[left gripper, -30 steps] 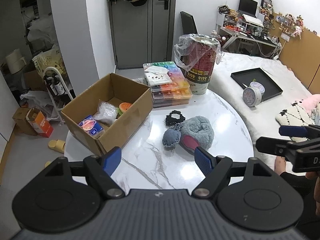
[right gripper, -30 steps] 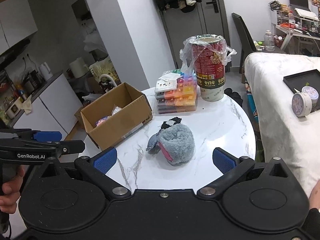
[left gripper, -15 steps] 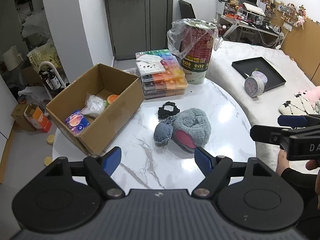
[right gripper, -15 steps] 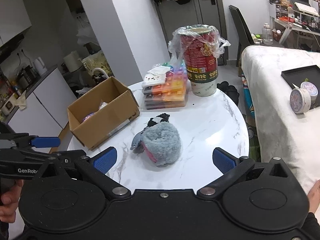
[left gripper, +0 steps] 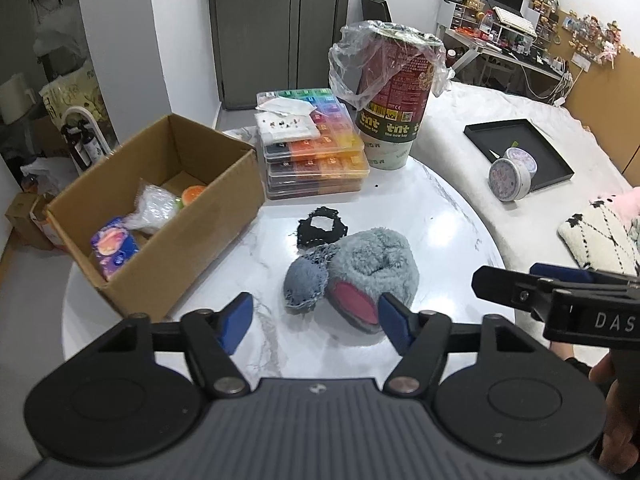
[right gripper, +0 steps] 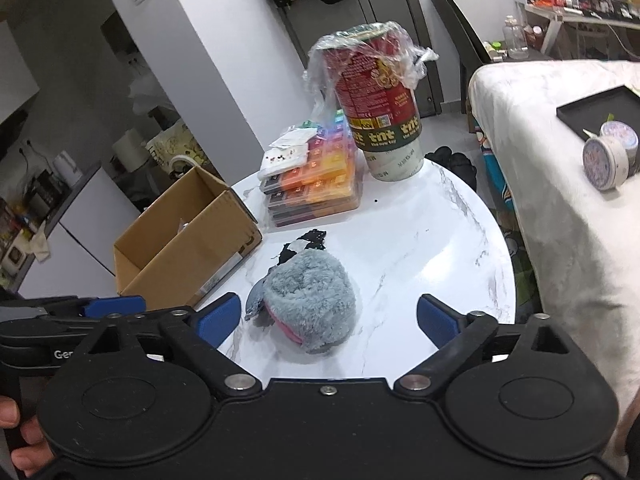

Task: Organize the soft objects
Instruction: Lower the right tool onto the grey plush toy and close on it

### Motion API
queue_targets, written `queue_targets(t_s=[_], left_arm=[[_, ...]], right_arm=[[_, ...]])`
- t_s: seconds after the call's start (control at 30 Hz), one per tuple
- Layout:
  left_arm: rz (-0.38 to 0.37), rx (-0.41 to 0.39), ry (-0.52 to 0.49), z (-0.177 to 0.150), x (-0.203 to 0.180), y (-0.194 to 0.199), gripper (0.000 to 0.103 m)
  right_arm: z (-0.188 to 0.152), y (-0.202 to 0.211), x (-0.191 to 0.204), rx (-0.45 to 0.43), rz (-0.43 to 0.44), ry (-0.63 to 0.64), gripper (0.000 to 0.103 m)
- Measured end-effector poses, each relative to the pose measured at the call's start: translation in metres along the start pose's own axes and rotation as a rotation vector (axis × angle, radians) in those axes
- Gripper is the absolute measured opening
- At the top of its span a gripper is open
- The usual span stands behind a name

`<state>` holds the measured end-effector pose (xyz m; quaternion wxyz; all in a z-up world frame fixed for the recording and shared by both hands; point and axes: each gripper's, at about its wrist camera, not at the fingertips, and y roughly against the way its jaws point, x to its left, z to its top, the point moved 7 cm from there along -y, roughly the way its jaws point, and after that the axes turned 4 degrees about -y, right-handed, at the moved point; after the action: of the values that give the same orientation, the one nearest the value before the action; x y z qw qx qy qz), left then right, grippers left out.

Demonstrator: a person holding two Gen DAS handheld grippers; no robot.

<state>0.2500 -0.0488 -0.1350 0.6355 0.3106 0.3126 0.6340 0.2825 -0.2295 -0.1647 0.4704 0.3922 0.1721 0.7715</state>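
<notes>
- Readable text: "tnt / the new toy" on the green band of the red tub; "DAS" on the right gripper body as seen from the left view; "Ge…" on the left gripper body in the right view, rest cut off.
- Tub stands upright at the table's far edge, with a clear plastic bag draped over its rim.
- Plush: grey fluffy lump with a pink patch facing the grippers and a frayed denim-blue piece on its left side. Lies on the white marble table, near the front edge.
- Black patch with a white centre lies flat, touching the plush's far side.
- Left gripper: jaws closing, about half gap, nothing between the pads. Plush sits just ahead; right pad overlaps its pink patch in view, contact unclear.
- Right gripper: jaws closing from wide, nothing between them. Plush is ahead, nearer the left pad, apart from both.
- Cardboard box left of the plush, open, holding a blue-orange packet, a clear bag and an orange item.
- Stacked bead cases in rainbow colours behind the plush, next to the tub, with a white sheet on top.
</notes>
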Motion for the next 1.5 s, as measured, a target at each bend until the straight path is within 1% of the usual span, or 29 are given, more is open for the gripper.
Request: queue_targets(t_s=[0.03,0.07,0.13,0.17,0.23,0.33,0.5,0.6,0.77,0.8,0.87,0.93,1.17,1.23,1.33,1.43,1.5], left_arm=[[-0.005,0.002,0.006,0.0,0.0,-0.004,0.057],[-0.012,0.003,0.011,0.001,-0.001,-0.007,0.055],[-0.023,0.007,0.02,0.001,-0.002,-0.015,0.049],[-0.027,0.01,0.027,0.002,-0.002,-0.019,0.047],[-0.043,0.016,0.046,0.001,-0.002,-0.025,0.043],[-0.062,0.017,0.056,0.001,-0.003,-0.035,0.038],[-0.087,0.033,0.07,0.001,-0.006,-0.051,0.036],[-0.115,0.036,0.089,0.001,-0.009,-0.058,0.036],[-0.135,0.044,0.114,0.002,-0.013,-0.07,0.036],[-0.136,0.046,0.12,0.002,-0.013,-0.072,0.035],[-0.141,0.054,0.136,0.003,-0.012,-0.077,0.027],[-0.159,0.06,0.167,0.003,-0.011,-0.081,0.024],[-0.152,0.05,0.227,0.008,-0.004,-0.088,0.024],[-0.148,0.049,0.249,0.01,-0.002,-0.089,0.024],[-0.143,0.053,0.292,0.01,0.002,-0.092,0.024],[-0.153,0.068,0.342,0.008,0.005,-0.097,0.024],[-0.165,0.067,0.358,0.007,0.005,-0.099,0.025]], right_arm=[[0.0,-0.003,-0.002,0.002,0.003,-0.009,0.088],[0.0,-0.006,-0.004,0.004,0.005,-0.017,0.087],[-0.001,-0.012,-0.007,0.011,0.009,-0.033,0.081],[-0.001,-0.015,-0.009,0.013,0.011,-0.042,0.079],[-0.002,-0.021,-0.012,0.022,0.018,-0.061,0.073],[-0.004,-0.029,-0.017,0.038,0.029,-0.091,0.069],[-0.002,-0.041,-0.025,0.049,0.049,-0.166,0.065],[-0.001,-0.047,-0.027,0.05,0.054,-0.187,0.064],[0.001,-0.057,-0.029,0.063,0.078,-0.231,0.059],[0.002,-0.058,-0.029,0.064,0.077,-0.236,0.059],[0.002,-0.061,-0.03,0.064,0.073,-0.244,0.058],[0.002,-0.064,-0.031,0.066,0.073,-0.257,0.056],[0.001,-0.078,-0.028,0.088,0.083,-0.266,0.053],[0.0,-0.082,-0.028,0.095,0.084,-0.277,0.05],[-0.002,-0.087,-0.029,0.1,0.092,-0.303,0.049],[-0.002,-0.091,-0.03,0.102,0.103,-0.332,0.049],[-0.004,-0.094,-0.03,0.107,0.108,-0.345,0.049]])
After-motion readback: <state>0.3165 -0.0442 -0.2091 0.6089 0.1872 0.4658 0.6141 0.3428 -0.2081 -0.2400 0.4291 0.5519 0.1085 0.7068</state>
